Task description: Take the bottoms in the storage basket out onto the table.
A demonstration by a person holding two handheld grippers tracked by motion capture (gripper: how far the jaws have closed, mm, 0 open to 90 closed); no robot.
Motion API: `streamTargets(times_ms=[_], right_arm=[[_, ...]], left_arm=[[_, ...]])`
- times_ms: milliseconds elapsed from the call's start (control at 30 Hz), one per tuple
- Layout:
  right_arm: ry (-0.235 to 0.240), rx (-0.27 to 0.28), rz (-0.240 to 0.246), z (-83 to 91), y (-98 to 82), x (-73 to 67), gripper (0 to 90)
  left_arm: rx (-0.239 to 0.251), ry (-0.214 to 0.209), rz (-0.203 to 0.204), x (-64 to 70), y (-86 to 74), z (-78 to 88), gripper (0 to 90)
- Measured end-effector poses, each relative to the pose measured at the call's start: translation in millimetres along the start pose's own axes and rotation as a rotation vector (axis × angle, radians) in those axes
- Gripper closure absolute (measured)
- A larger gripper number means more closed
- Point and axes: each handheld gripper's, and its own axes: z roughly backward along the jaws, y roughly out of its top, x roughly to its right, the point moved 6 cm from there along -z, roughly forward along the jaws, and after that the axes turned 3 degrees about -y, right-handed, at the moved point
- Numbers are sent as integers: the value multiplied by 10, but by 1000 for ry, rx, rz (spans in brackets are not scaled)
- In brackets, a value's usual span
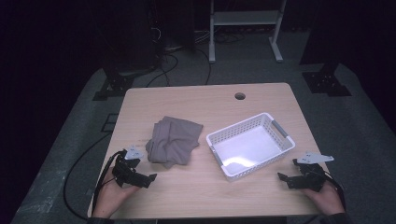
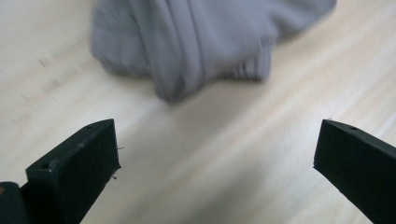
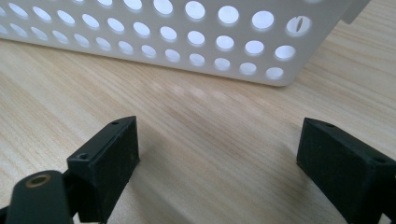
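A crumpled grey cloth lies left of the middle of the light wooden table. To its right stands a white perforated basket with nothing in it. My left gripper is just in front of the cloth, near the table's front left, and is open. In the left gripper view the jaws stand wide over bare wood, with the cloth a short way ahead. My right gripper is open beside the basket's near right corner. Its jaws face the basket wall and hold nothing.
A round cable hole sits near the table's far edge. Bare wood lies between the cloth and the basket and along the front edge. Beyond the table are a dark floor, cables and a white metal frame.
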Motion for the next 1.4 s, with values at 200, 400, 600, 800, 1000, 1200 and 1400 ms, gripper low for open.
streamTargets(times_ms=[200,400,600,800,1000,1200,1400], right_arm=[[0,0,0,0,0,0,115],[0,0,-1,0,0,0,114],[2,0,-2,1,1,1,114],[16,5,-14,16,-6,-3,117],[39,-4,-40,82,-37,-22,123],[54,12,-38,193,11,-84,122],[79,54,-13,333,139,-229,123]], left_arm=[[-44,-2,9,33,-175,-73,0],[-48,-16,19,15,-228,-173,0],[2,-32,-23,12,-264,-221,0],[159,-79,-85,-3,-321,-246,0],[160,-79,-84,-8,-298,-263,0],[159,-77,-82,-6,-288,-270,0],[158,-77,-81,-6,-288,-270,0]])
